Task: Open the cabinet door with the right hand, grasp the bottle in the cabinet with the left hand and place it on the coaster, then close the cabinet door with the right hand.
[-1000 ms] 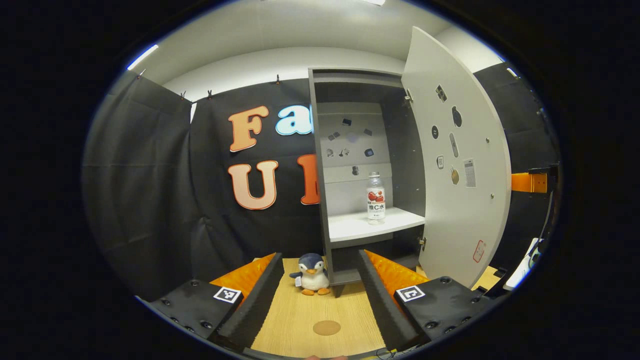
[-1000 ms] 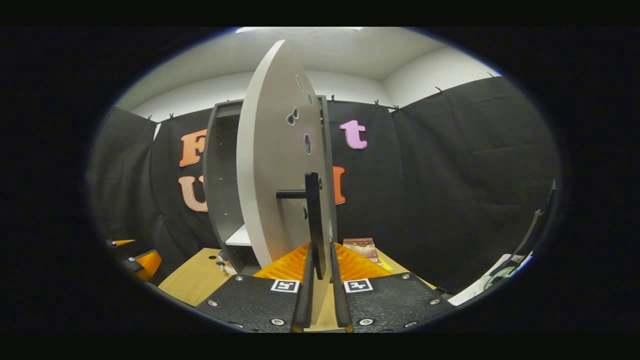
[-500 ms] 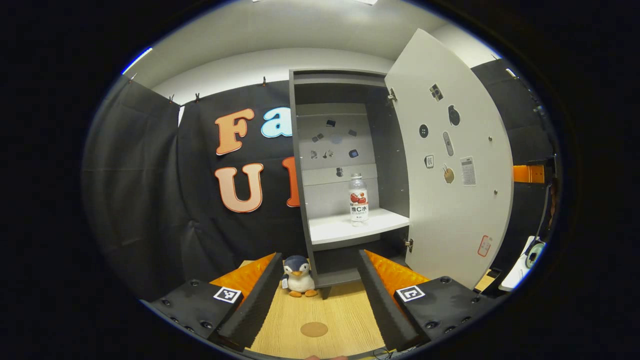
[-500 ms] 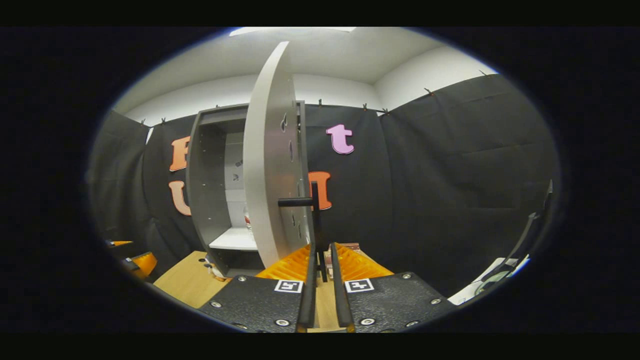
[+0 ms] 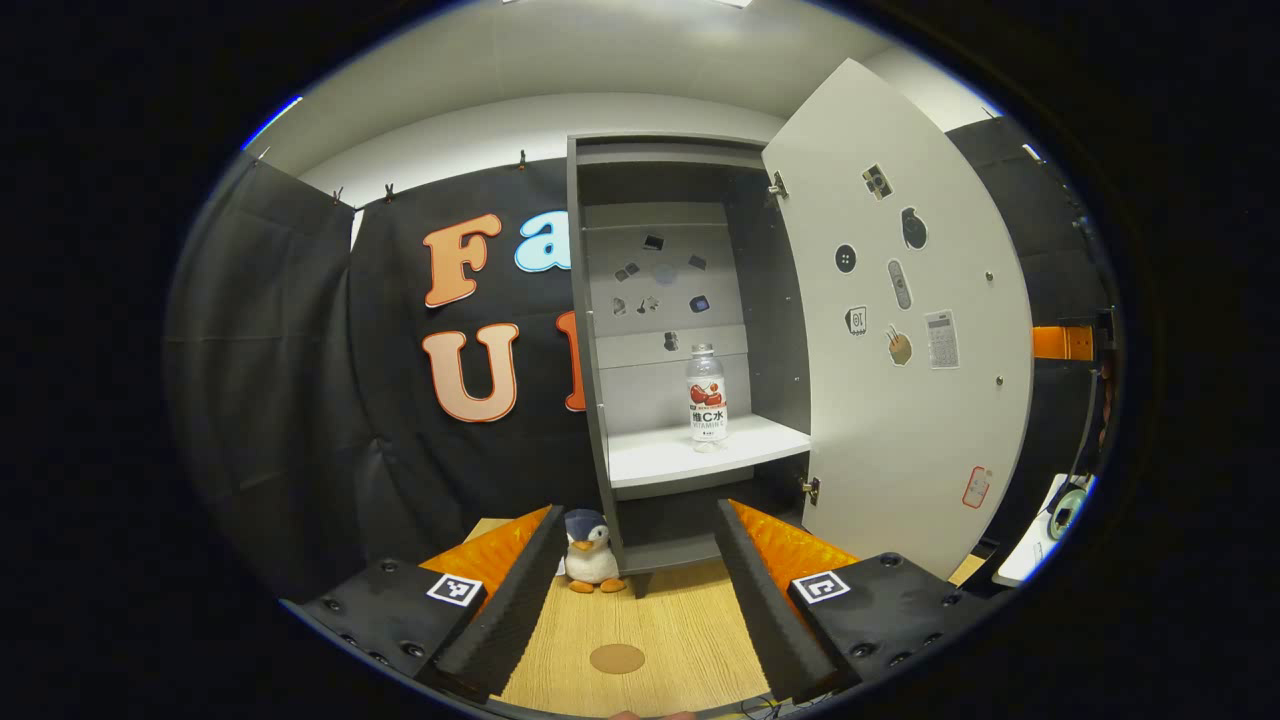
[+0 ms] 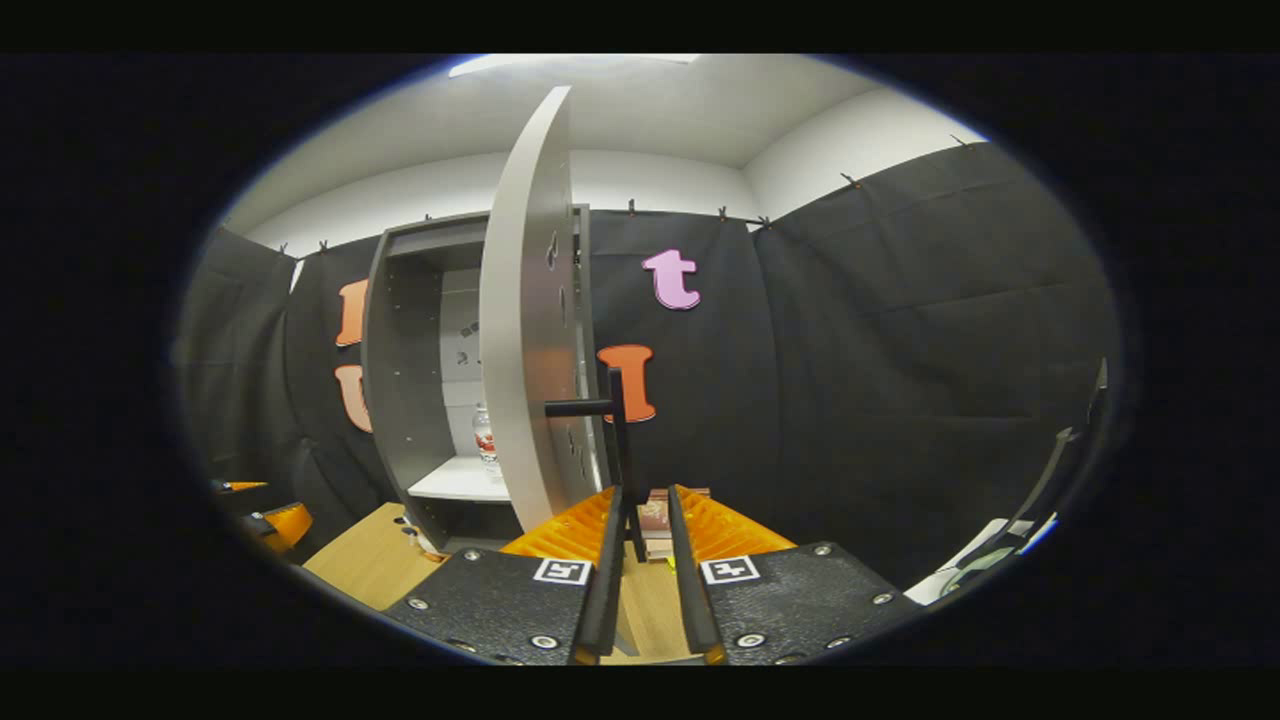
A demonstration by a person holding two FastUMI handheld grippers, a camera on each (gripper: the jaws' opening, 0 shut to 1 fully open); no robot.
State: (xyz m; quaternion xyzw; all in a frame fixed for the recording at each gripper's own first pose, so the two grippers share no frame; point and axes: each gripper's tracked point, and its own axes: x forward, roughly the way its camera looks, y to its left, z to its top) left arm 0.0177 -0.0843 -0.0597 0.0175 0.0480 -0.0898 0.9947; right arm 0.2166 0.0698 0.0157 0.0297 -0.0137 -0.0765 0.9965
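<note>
The grey cabinet stands open, its white door swung out to the right. A clear bottle with a red and white label stands upright on the white shelf. A round brown coaster lies on the wooden table between my fingers. My left gripper is open and empty, well short of the cabinet. In the right gripper view the door is edge-on and its black handle stands between my right gripper's fingers, close to the left one, with a gap to the right one. The bottle peeks past the door.
A small plush penguin sits on the table at the cabinet's left foot. Behind the door a flat box lies on the table. White items rest at the far right edge. Black cloth walls enclose the booth.
The door has swung wider open. My right gripper's fingers have spread a little around the handle. The left gripper view has shifted right, so the cabinet and bottle sit nearer its centre.
</note>
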